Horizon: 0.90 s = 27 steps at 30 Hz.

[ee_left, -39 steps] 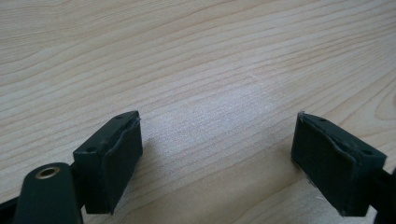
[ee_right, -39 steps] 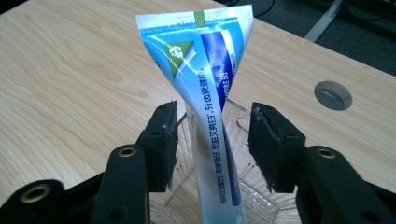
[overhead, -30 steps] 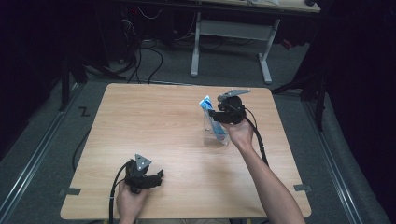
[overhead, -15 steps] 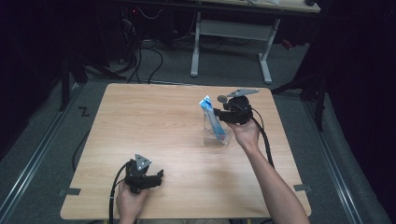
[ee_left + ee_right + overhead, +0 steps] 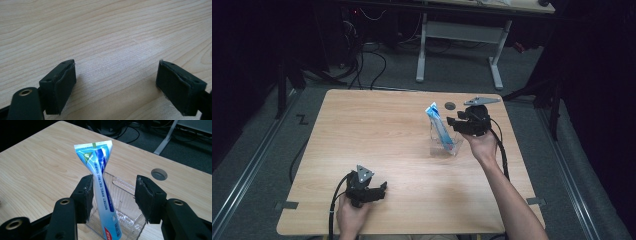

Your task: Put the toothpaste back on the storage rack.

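Note:
A blue and white toothpaste tube [image 5: 439,129] [image 5: 101,182] stands leaning in a clear plastic container [image 5: 453,148] [image 5: 126,190] on the right half of the wooden table [image 5: 362,130]. My right gripper [image 5: 453,122] [image 5: 115,183] is open just right of the tube, pointing at it. Its jaws have just been opening a little. The tube rises between them, close beside the left pad [image 5: 88,195], with no pad pressing on it. My left gripper [image 5: 381,189] [image 5: 116,65] rests open near the table's front edge, with bare wood between its jaws.
A round grey hole cover [image 5: 450,105] [image 5: 159,174] sits in the tabletop behind the container. Beyond the table's far edge stand white desk legs [image 5: 422,50] and cables [image 5: 377,62] on the floor. The surroundings are dark.
My right gripper has drawn back to the right and slightly up, away from the tube. The tube stays leaning in the container. The left gripper has not moved.

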Tool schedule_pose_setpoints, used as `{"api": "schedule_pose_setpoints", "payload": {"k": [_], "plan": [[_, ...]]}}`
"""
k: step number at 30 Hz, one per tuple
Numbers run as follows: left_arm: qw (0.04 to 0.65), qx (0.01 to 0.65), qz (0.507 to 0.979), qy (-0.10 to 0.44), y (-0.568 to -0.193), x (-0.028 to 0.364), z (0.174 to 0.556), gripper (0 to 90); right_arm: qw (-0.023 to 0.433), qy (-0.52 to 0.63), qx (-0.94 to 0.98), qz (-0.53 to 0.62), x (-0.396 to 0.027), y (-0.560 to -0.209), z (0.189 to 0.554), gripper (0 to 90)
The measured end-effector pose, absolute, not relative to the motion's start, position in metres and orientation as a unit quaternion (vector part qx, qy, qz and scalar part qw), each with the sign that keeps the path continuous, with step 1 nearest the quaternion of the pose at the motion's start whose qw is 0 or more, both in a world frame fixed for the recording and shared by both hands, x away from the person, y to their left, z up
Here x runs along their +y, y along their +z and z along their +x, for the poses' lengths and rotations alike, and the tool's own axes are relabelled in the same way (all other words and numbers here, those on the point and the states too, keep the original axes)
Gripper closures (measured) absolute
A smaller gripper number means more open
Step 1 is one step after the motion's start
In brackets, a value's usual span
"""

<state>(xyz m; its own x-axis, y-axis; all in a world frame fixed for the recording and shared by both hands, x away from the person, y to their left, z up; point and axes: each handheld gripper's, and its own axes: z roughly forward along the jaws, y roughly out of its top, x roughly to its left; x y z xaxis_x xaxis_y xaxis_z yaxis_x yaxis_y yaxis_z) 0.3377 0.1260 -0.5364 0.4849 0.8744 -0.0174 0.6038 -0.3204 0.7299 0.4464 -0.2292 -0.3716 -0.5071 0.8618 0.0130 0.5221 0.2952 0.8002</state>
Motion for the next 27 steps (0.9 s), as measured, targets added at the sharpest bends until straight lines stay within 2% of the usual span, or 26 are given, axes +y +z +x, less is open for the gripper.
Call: {"api": "schedule_pose_setpoints", "payload": {"k": [18,27], "plan": [[0.347,0.469,0.789,0.195,-0.536,0.126,0.338,16.7,0.233,0.409,0.761,0.447,-0.254,-0.352,0.42,49.3],[0.347,0.469,0.789,0.195,-0.536,0.126,0.338,16.7,0.227,0.411,0.762,0.446,-0.257,-0.35,0.411,49.3]]}}
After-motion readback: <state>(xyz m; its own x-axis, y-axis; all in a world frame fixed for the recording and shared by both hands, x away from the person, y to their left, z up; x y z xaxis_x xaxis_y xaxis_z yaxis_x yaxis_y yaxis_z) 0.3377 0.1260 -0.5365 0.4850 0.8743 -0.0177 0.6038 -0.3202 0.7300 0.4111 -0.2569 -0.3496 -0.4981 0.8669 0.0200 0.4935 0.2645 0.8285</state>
